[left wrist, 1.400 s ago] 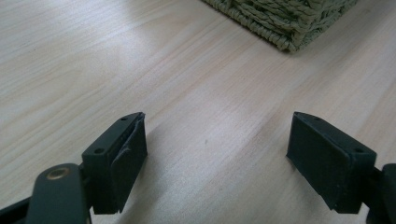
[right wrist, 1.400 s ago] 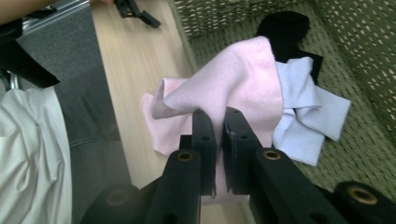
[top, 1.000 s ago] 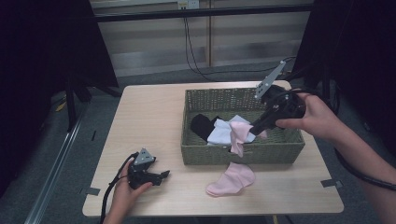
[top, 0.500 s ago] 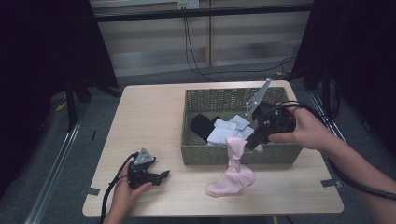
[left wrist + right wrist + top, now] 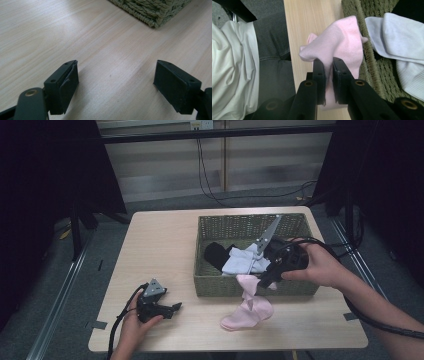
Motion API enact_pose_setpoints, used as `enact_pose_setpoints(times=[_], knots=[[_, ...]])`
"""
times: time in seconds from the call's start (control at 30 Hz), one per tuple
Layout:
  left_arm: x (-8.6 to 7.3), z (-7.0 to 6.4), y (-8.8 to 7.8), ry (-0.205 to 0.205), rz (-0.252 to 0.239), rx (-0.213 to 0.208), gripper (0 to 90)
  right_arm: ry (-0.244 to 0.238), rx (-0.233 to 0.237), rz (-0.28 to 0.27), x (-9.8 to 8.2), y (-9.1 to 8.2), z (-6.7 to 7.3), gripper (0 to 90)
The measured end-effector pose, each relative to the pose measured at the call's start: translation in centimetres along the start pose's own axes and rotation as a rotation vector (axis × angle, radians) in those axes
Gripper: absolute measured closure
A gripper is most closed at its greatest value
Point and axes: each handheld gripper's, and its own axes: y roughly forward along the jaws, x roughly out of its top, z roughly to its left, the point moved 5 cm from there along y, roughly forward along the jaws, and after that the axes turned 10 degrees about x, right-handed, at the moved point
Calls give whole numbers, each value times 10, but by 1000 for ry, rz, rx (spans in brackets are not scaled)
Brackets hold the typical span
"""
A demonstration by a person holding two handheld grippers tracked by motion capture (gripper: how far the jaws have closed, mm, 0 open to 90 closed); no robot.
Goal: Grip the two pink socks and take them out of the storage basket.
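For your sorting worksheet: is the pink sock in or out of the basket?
Out: the pink sock hangs outside the basket, over the table.

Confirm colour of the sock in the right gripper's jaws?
Pale pink sock, plain, no pattern. Shows best in the right gripper view.

Wooden table (image 5: 165,250), wicker basket (image 5: 250,287), pink sock (image 5: 250,312)

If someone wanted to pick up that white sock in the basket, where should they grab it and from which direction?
Probably from straight above, pinching the raised fold near the middle of the white sock. It lies crumpled in the woven basket, whose walls block a sideways approach. It partly overlaps a black sock, so gripping the white fold away from that edge should avoid lifting both.
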Motion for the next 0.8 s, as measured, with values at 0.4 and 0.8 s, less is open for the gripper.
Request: enact_pose_setpoints(times=[0.4,0.8], knots=[[0,0,0,0,0,0,194,-3,7,-5,-6,16,-5,630],[0,0,0,0,0,1,194,19,-8,-42,-28,24,-12,520]])
